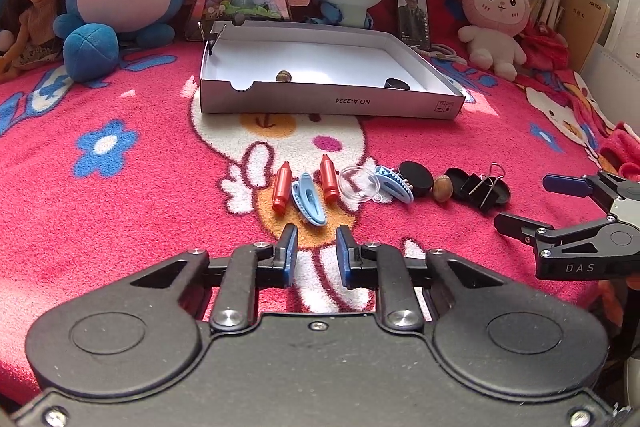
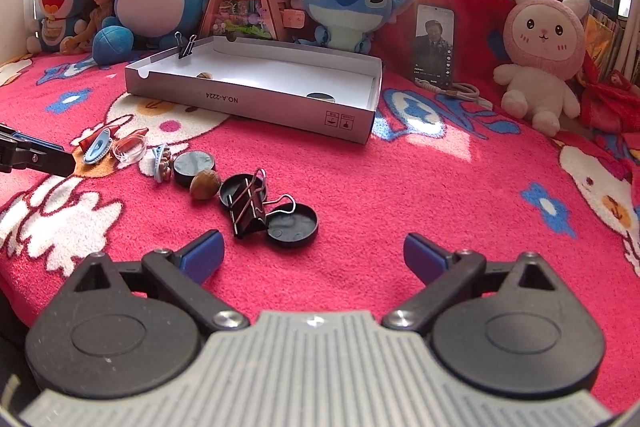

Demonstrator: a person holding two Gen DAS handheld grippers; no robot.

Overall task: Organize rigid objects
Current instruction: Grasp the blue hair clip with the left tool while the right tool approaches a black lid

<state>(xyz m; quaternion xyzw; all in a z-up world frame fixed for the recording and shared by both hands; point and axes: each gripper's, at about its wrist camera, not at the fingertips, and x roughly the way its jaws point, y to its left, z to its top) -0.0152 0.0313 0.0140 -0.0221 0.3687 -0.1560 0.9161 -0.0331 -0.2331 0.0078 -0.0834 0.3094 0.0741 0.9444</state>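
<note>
From the left wrist, the left gripper [image 1: 316, 243] hovers with jaws narrowed and nothing between them, just short of the blue clip [image 1: 308, 202], whose long axis runs away from it toward the box [image 1: 332, 99]. From the right wrist, the right gripper [image 2: 312, 255] stands wide and empty, with the binder clip [image 2: 250, 205] and lid [image 2: 294, 225] just ahead to its left; the blue clip [image 2: 97, 147] lies well off, so the left hand is nearer.

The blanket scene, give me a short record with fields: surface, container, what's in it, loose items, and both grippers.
surface: pink blanket
container: open white box, binder clip on its rim
in box: nut, black disc
loose items: two red crayons, blue hair clips, clear lid, black caps, nut, binder clip
left gripper: jaws narrow, nothing between
right gripper: open, empty
</note>
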